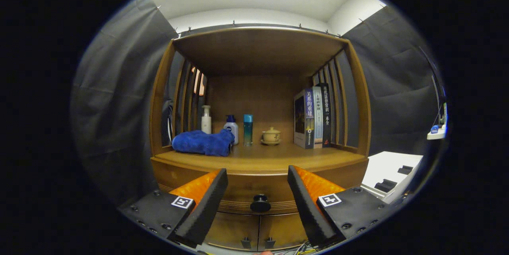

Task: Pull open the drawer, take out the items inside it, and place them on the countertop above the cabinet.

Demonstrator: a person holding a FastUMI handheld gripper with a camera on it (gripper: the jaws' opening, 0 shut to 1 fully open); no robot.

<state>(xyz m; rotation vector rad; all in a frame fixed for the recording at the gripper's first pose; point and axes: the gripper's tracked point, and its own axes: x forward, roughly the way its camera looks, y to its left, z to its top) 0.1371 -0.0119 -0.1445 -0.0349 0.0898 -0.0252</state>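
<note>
2 fingers of hand-held gripper (257, 183) spread wide | drawer (258, 191) closed | knob (260, 203) between them, untouched

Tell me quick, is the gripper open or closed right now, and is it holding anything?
Gripper: open, holding nothing; its fingers stand apart on either side of the drawer knob, not touching it.

The wooden drawer (238, 193) is fully closed, its curved front flush below the worktop (258, 159) edge. Its round dark knob (260, 203) sits centred on the front, just above the two lower cabinet doors (258, 231).
</note>
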